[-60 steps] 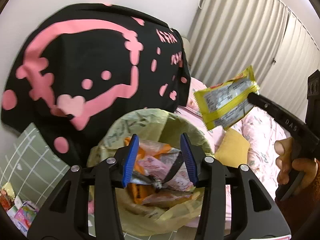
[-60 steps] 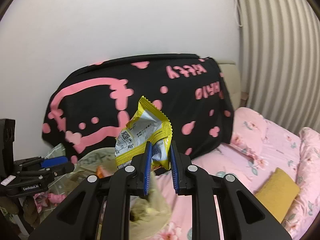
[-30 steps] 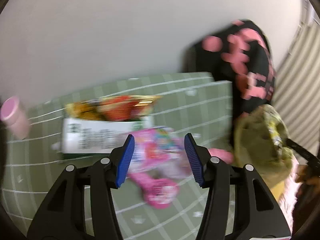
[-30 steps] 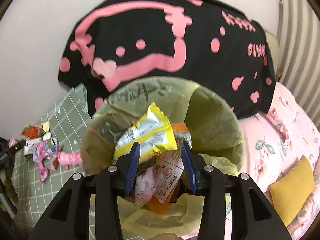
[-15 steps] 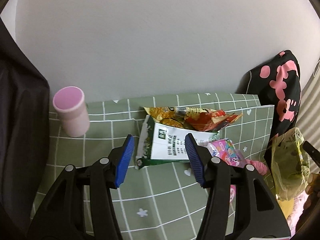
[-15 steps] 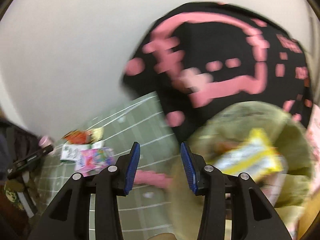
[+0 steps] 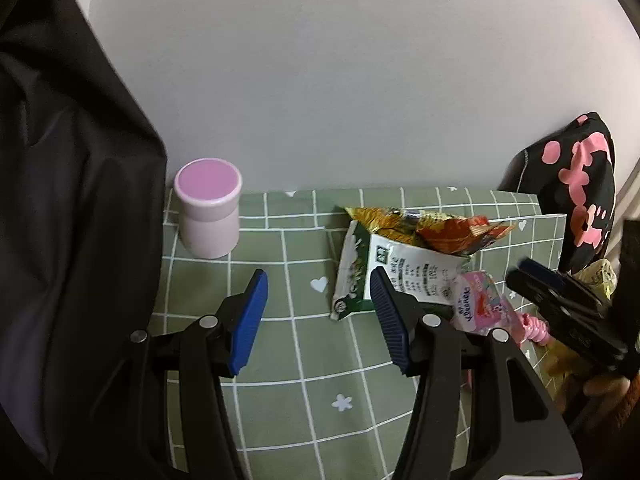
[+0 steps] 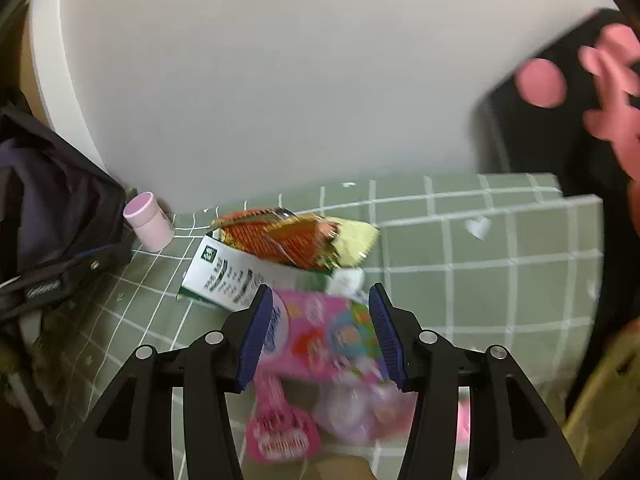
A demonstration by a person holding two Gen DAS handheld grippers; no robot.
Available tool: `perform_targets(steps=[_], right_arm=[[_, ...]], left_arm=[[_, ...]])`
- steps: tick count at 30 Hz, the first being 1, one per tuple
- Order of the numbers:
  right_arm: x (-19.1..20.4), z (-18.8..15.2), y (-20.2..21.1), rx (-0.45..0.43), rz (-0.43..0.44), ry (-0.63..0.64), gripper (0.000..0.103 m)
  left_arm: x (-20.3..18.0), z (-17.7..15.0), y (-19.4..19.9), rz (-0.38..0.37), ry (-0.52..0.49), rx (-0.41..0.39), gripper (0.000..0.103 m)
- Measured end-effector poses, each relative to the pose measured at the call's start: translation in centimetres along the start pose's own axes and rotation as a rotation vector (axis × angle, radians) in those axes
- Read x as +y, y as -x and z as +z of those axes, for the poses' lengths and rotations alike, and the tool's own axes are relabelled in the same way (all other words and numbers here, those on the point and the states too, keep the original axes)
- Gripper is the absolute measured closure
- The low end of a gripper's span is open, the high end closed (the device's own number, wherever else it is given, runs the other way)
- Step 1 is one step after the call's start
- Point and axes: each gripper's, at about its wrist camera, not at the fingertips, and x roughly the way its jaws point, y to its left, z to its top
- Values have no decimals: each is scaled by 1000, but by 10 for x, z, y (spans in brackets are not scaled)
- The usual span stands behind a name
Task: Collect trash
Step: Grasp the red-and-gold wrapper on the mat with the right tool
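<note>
Litter lies in a heap on the green checked cloth [image 7: 280, 360]: a green-and-white carton wrapper [image 7: 408, 268], an orange-gold snack wrapper [image 7: 432, 228] on top of it, and a pink wrapper [image 7: 476, 304] to their right. My left gripper [image 7: 318, 280] is open and empty, its right finger just in front of the carton's left end. My right gripper [image 8: 319, 296] hovers over the pink wrapper [image 8: 320, 332]; its jaws are opening, the wrapper shows between them and the pads do not press on it. The carton [image 8: 224, 276] and the orange wrapper [image 8: 288, 240] lie just beyond.
A pink lidded jar [image 7: 208, 212] stands by the wall at the left. A dark bag [image 7: 60, 200] fills the left side. A black cushion with pink marks [image 7: 576, 184] is at the right, the yellowish trash bag [image 7: 600, 276] below it. A pink comb-like item [image 8: 276, 432] lies nearer.
My right gripper let the yellow wrapper fall into the trash bag, then swung left to the litter on the cloth. My left gripper swung from the bag to the carton.
</note>
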Motion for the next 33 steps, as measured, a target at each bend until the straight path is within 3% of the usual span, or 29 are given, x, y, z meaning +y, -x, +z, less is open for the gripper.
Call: perform_targets(steps=[7,10,13,15,18,26,33], right_arm=[[21,28,-44,26,-19,104,56],[21,36,-59,58,-11,87,56],[17,39,-61,69,9,60,66],[18,41,-58,73,1,74,75],[19,42,-49,69,-14,81,81],[-4,47,-3,2,-54,-19,83],[-36,35,36,-41,-135,-107,83]], left_arm=[[13,-1,-4,-5,24,4,52],[19,-1,-7,-10,42,10,52],[25,0,-10,-13,62,11,52],[28,1,-12,-16,77,11,52],[30,1,-14,-26,91,14,52],[32,4,-21,-54,86,23,52],[3,17,-43,-93,-13,54,52]])
